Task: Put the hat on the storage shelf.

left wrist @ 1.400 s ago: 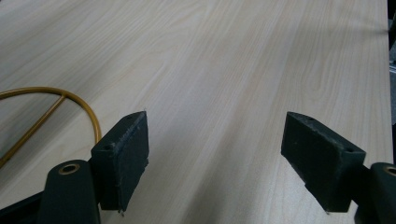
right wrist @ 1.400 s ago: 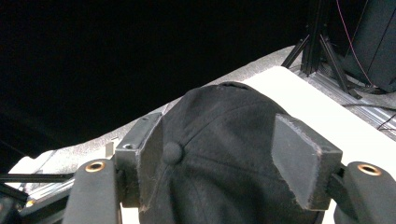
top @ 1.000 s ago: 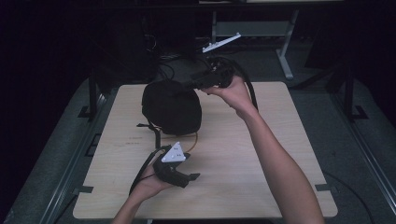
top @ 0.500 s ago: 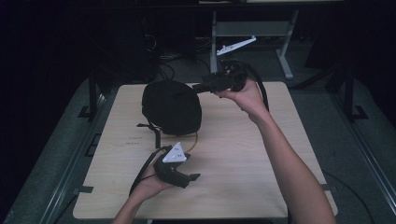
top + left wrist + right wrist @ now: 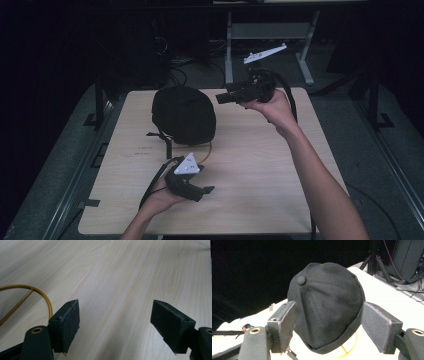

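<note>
I see the black cap (image 5: 183, 114) sitting over a gold wire stand (image 5: 348, 348) at upper centre of the tabletop (image 5: 260, 165). My right tongs (image 5: 221, 98) hang spread beside it, gripping nothing; my left tongs (image 5: 209, 190) rest agape and empty at lower centre

The black cap (image 5: 184, 114) sits on a gold wire stand (image 5: 206, 150) at the back left of the table (image 5: 260, 170) and is the one bulky thing standing there. Bare wood lies open to its right and across the near half. The right gripper (image 5: 222, 97), jaws wide, hangs just beside the cap's right flank, while the left gripper (image 5: 207, 190) lies low near the front edge with the stand's ring close by
</note>
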### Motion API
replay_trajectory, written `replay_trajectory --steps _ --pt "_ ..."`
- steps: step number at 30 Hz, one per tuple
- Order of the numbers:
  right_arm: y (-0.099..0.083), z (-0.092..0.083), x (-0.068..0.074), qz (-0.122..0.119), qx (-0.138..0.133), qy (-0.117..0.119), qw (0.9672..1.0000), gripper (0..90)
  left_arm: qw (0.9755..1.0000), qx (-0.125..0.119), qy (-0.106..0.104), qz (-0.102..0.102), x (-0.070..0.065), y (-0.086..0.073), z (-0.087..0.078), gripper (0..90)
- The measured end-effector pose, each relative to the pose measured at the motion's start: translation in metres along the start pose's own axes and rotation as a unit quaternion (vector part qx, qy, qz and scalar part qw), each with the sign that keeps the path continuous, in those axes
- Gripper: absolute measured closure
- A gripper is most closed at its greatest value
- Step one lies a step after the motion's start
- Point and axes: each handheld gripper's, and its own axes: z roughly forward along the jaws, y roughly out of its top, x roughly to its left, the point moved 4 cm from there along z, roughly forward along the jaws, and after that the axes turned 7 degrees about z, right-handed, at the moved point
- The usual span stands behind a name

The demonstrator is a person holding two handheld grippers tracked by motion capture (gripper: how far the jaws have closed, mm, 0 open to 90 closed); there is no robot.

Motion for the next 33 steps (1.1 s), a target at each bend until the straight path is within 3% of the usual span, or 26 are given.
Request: replay_trajectory --steps 33 --pt "-0.063 -0.026 -0.025 0.032 0.003 -0.001 0.9995 24.6 1.0 0.004 0.004 0.002 0.0 -0.002 0.003 23.2"
